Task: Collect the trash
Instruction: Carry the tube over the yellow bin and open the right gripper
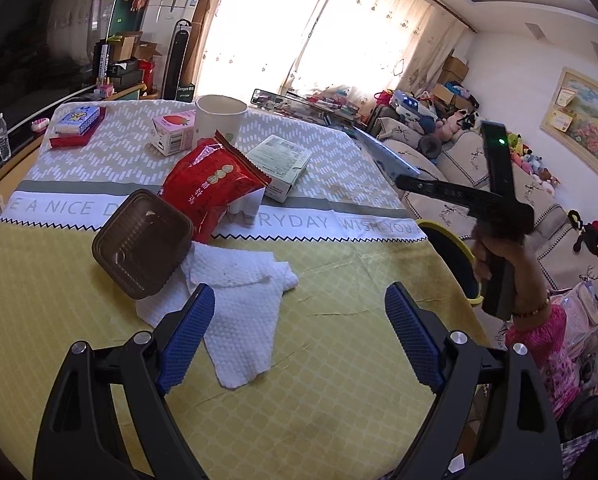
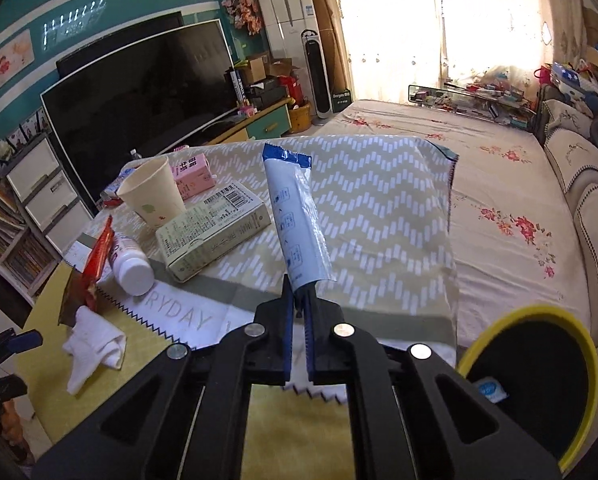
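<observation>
Yellow-rimmed bin [image 2: 531,376]: set just beside the desk [image 2: 283,432] edge; one small blue-white packet is seen inside, the rest lost in shadow. Blue-white wrapper [image 2: 297,216]: clenched upright in the right gripper [image 2: 299,300] jaws, near the bin. Left gripper [image 1: 299,320]: jaws released, held above the white napkin [image 1: 239,312]. Brown tray [image 1: 143,240]: tilted on the napkin, contents unclear.
</observation>
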The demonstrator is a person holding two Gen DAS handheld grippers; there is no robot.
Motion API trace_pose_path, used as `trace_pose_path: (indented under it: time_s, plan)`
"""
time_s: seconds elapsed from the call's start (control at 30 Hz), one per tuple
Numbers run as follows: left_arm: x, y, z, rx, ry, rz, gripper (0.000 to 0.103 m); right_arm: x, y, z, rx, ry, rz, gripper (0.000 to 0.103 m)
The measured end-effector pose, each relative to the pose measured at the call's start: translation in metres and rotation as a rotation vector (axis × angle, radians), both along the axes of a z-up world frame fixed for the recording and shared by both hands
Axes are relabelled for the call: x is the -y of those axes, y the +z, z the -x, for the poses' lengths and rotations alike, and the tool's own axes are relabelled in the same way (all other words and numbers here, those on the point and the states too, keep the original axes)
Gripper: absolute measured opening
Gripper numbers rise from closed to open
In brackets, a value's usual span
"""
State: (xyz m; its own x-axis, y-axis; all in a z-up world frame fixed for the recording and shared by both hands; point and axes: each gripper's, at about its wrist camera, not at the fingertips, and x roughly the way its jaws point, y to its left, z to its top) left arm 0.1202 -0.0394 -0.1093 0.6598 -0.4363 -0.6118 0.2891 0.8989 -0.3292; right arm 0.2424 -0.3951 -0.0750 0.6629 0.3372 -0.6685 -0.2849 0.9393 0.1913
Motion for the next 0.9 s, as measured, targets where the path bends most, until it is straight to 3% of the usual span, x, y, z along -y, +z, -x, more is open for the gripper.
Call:
trace_pose_path:
  time_s: [0.27,0.5,0.57,0.67,0.9]
  plan:
    - [0.011,0.002,0.009,0.012,-0.014,-0.004,0.086,0.068,-0.012,0.090,-0.003,-0.231,0.004,0.005]
    - [0.022,0.008,0.017,0.030,-0.023,-0.025,0.086,0.127,-0.045,0.103,-0.086,-0.423,0.040,0.007]
    - [0.024,0.011,0.020,0.037,-0.025,-0.031,0.086,0.138,-0.053,0.099,-0.097,-0.453,0.041,0.013]
    - [0.026,0.013,0.022,0.046,-0.024,-0.041,0.086,0.150,-0.065,0.093,-0.102,-0.529,0.074,0.031]
    - [0.020,0.011,0.019,0.043,-0.003,-0.052,0.086,0.158,-0.065,0.112,-0.073,-0.590,0.013,0.040]
